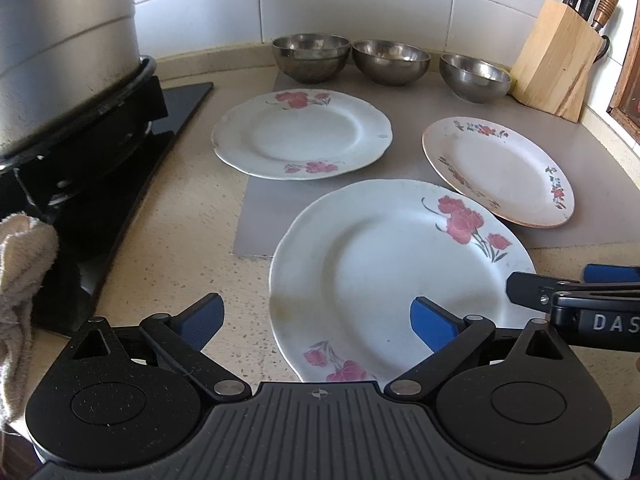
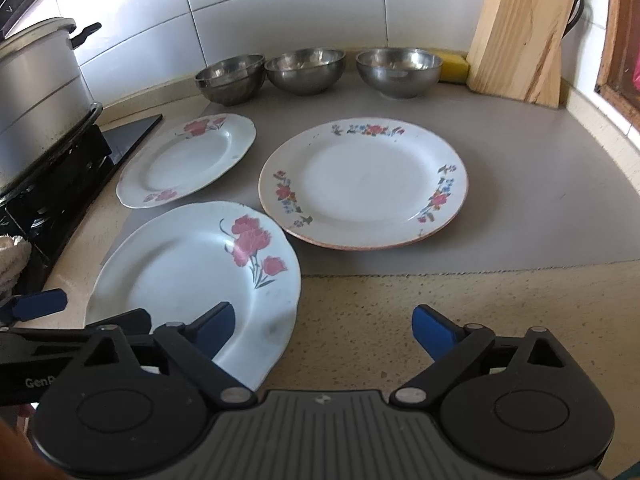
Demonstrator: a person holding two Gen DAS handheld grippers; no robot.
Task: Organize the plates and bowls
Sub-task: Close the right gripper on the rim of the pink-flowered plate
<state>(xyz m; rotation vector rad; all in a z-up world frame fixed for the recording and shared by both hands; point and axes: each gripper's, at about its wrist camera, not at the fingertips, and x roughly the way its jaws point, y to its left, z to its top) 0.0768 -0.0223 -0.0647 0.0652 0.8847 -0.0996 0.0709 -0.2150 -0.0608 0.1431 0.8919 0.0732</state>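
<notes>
Left gripper [image 1: 316,316] spread wide over near plate's [image 1: 384,264] rim, holding nothing; right gripper [image 2: 324,326] likewise wide and empty (bowls [image 2: 306,70] behind).

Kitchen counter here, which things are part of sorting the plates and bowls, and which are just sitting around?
Part of the job:
near plate
far-left plate
gold-rimmed plate
stacked bowls
middle bowl
right bowl

Just lying about:
knife block
yellow sponge
big pot
cloth
</notes>
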